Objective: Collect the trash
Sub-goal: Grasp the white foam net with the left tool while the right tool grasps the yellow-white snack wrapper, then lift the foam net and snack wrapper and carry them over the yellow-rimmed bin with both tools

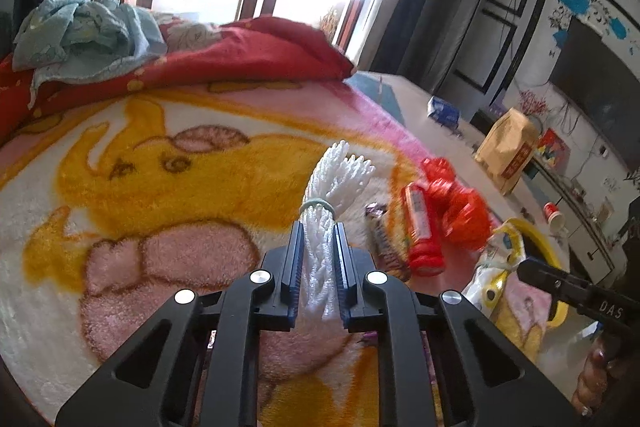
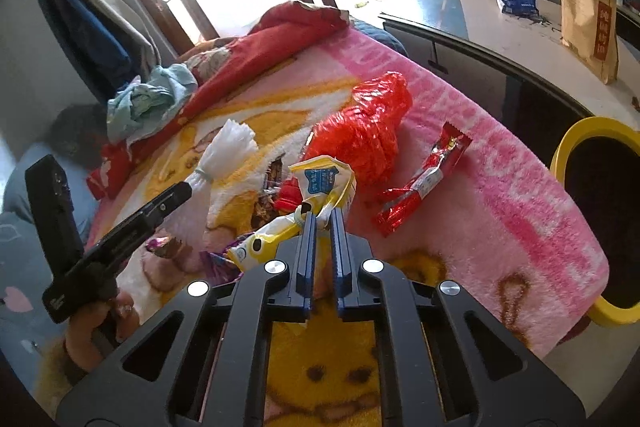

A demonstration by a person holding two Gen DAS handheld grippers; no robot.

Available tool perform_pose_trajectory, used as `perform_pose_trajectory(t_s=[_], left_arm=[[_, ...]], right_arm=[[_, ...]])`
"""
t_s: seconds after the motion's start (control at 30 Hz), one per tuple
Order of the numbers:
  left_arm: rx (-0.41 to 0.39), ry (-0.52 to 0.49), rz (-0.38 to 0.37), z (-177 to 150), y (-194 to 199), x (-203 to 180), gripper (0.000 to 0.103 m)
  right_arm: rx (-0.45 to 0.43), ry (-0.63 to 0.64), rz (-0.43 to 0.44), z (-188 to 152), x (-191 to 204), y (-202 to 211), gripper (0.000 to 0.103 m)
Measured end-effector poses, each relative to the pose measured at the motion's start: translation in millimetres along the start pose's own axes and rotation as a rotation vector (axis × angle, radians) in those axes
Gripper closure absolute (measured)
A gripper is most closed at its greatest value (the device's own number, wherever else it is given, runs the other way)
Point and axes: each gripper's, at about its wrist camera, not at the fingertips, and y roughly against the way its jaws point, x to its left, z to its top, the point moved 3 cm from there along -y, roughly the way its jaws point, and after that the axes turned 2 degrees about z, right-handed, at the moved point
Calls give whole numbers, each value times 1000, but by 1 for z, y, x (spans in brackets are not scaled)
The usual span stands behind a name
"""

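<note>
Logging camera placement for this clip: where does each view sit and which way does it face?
Left wrist: on the left gripper, looking along its fingers over the blanket; it is shut on white foam netting; the right gripper enters at right.
Right wrist: on the right gripper, shut on a yellow-white wrapper; the left gripper and a hand show.
Shared: red bag, yellow bin.

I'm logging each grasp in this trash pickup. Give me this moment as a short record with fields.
surface: pink cartoon blanket
left gripper: shut on white foam net
right gripper: shut on yellow-white wrapper
still on blanket: red crinkled bag; red snack wrapper; purple wrapper
bin: yellow-rimmed bin, beside the blanket's edge
both items binned: not yet
</note>
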Motion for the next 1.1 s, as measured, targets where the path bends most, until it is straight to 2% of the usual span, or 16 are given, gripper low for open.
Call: perform_pose_trajectory(t_s=[0.3, 0.67, 0.77, 0.87, 0.9, 0.93, 1.03, 1.1], left_arm=[[-62, -6, -79, 12, 26, -19, 89], [-73, -44, -155, 14, 41, -52, 89], [-70, -61, -170, 12, 41, -61, 89], [-70, -75, -186, 10, 43, -69, 89], [-70, -80, -191, 9, 44, -72, 89], [-71, -84, -196, 9, 44, -75, 89], [-79, -90, -210, 9, 46, -80, 89], [-84, -94, -216, 9, 47, -83, 89]], right_arm=[[-42, 17, 12, 10, 1, 21, 101], [-123, 20, 6, 27, -8, 46, 103], [-126, 11, -15, 27, -14, 46, 103], [-73, -32, -15, 22, -28, 35, 103], [-59, -61, -20, 18, -34, 30, 100], [-46, -75, -23, 15, -38, 26, 90], [3, -110, -20, 4, -45, 9, 76], [23, -107, -19, -2, -44, 2, 76]])
